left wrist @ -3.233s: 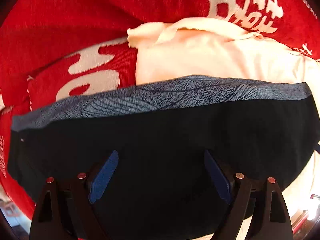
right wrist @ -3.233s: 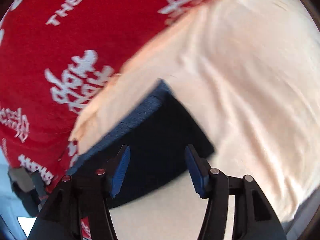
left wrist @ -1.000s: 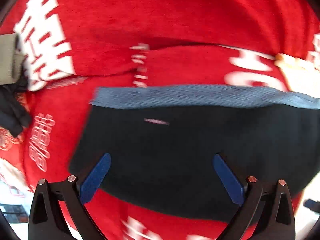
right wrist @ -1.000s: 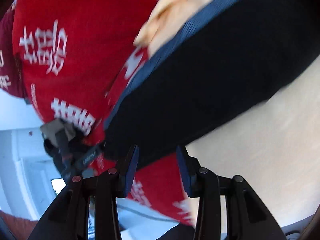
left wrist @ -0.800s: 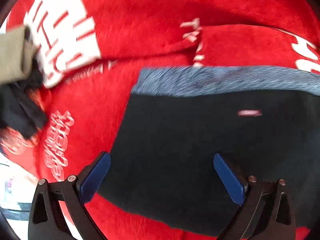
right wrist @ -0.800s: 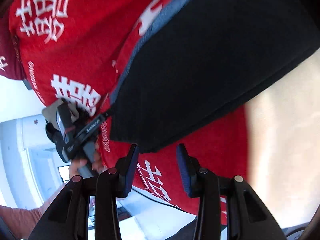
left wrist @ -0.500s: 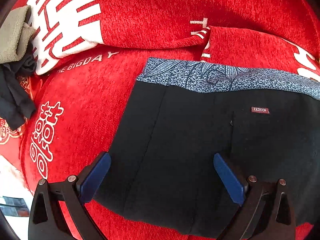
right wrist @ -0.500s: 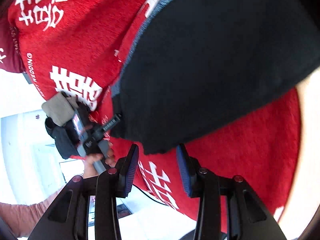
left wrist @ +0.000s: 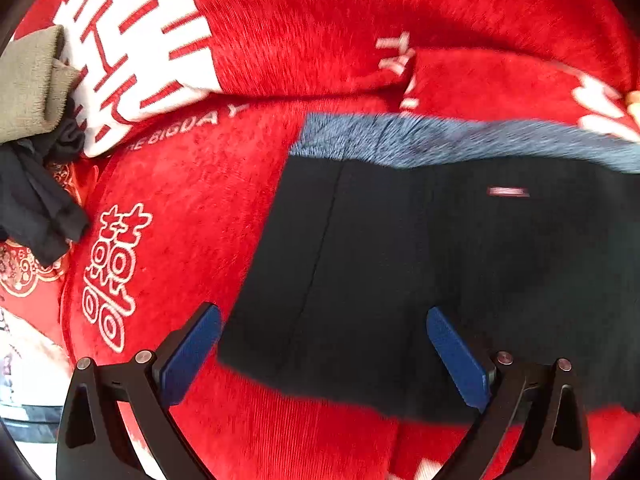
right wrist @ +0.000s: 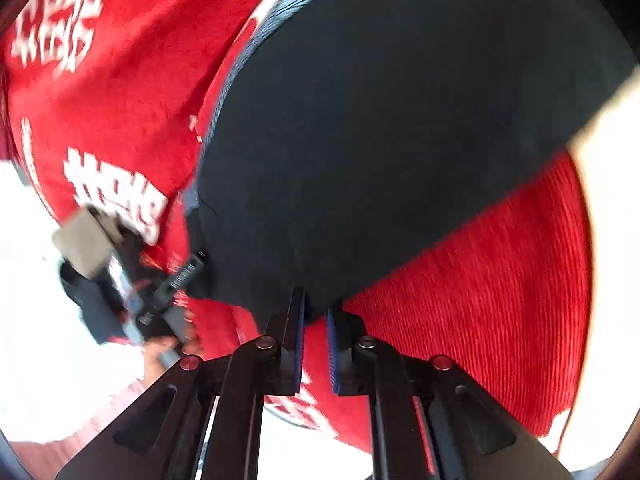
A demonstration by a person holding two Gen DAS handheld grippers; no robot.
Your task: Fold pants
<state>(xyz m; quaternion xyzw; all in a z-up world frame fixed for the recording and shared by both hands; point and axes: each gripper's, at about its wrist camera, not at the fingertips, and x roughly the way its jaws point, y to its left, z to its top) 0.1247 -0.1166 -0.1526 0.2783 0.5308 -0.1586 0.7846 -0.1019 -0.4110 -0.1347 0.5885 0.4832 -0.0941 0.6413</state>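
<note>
Black pants (left wrist: pixel 420 272) with a blue-grey patterned waistband (left wrist: pixel 440 140) lie folded flat on a red blanket (left wrist: pixel 208 208). My left gripper (left wrist: pixel 323 314) hovers open over their near left corner, its blue pads (left wrist: pixel 192 352) wide apart and touching nothing. In the right wrist view the pants (right wrist: pixel 380 140) fill the middle. My right gripper (right wrist: pixel 316 304) is closing on their near edge, and a lip of black cloth sits between its fingertips. That view also shows the left gripper (right wrist: pixel 176 280) at the pants' left edge, held by a person's hand (right wrist: pixel 164 348).
An olive-grey cloth (left wrist: pixel 28 92) and a dark garment (left wrist: pixel 32 204) lie at the blanket's left edge. A cream cloth (right wrist: pixel 612 240) lies to the right of the pants. The blanket bears white characters (left wrist: pixel 132 52), and beyond its left edge is a white floor (right wrist: pixel 32 280).
The pants have gone from the cream cloth to the red blanket. The left gripper has slid to their left corner. The right gripper has reached their near edge and narrowed its jaws.
</note>
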